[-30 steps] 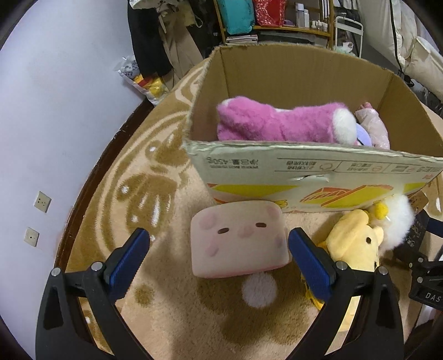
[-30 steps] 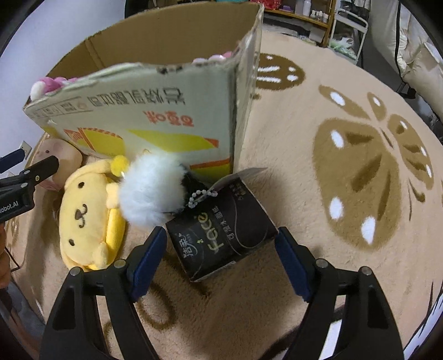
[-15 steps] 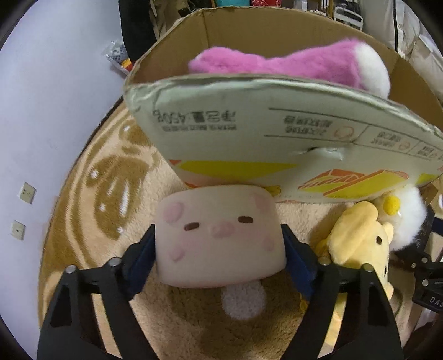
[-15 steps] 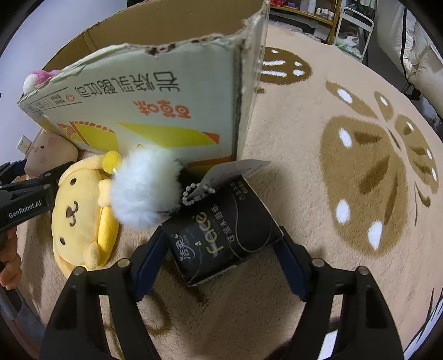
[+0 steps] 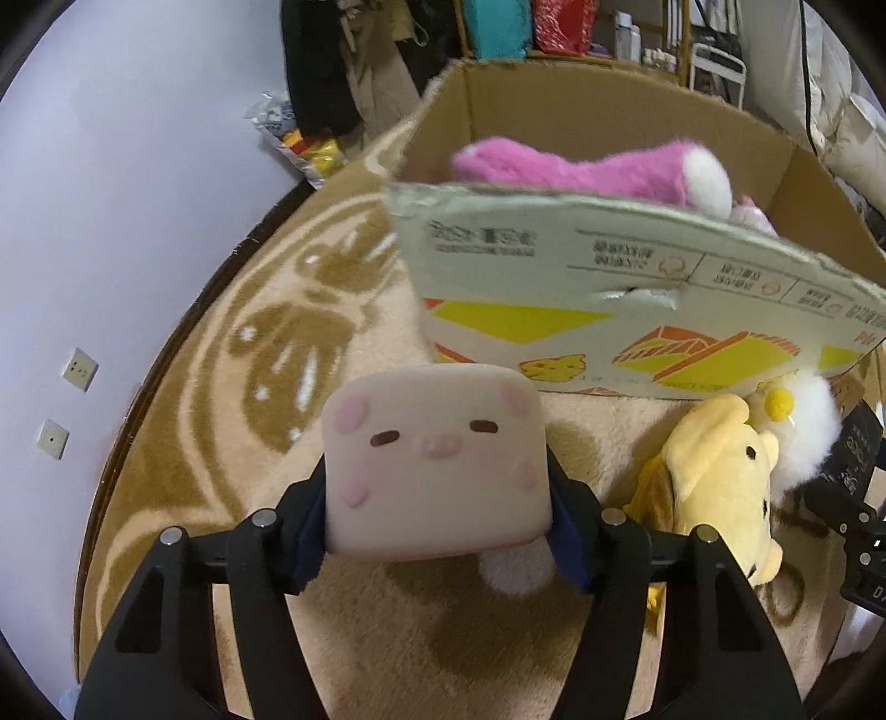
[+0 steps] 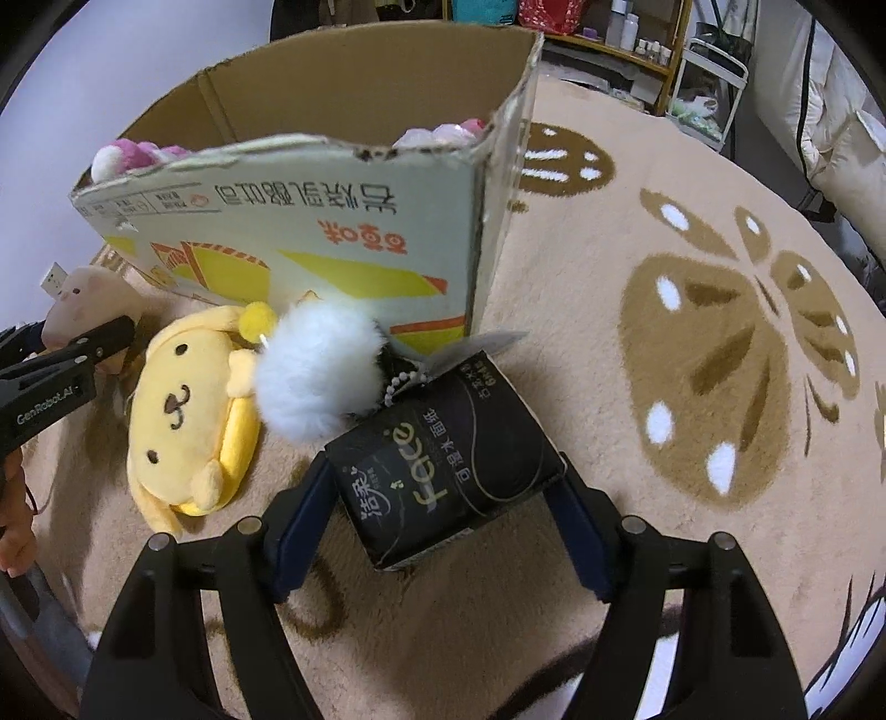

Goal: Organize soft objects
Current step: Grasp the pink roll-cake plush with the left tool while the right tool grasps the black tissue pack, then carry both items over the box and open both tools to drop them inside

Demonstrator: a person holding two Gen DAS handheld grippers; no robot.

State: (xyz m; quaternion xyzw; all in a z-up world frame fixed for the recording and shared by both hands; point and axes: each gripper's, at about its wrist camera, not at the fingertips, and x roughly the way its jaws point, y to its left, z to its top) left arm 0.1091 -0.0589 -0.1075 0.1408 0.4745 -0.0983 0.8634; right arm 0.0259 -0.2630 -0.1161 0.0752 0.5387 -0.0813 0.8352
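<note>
My left gripper [image 5: 437, 531] is shut on a pink square pig plush [image 5: 434, 465] and holds it above the rug, in front of the cardboard box [image 5: 637, 277]. A pink plush [image 5: 581, 166] lies inside the box. My right gripper [image 6: 443, 526] is shut on a black tissue pack [image 6: 443, 471] that rests on the rug by the box's corner [image 6: 476, 232]. A yellow dog plush [image 6: 188, 415] and a white fluffy pompom [image 6: 315, 376] lie beside the pack. The left gripper's finger [image 6: 66, 360] shows at the right wrist view's left edge.
A beige rug with brown leaf patterns [image 6: 709, 360] covers the floor. A white wall with sockets [image 5: 77, 365] is at the left. Shelves with clutter [image 5: 554, 27] and a snack bag [image 5: 299, 149] stand behind the box.
My left gripper closed on the pig plush and lifted it off the rug. My right gripper closed on the tissue pack.
</note>
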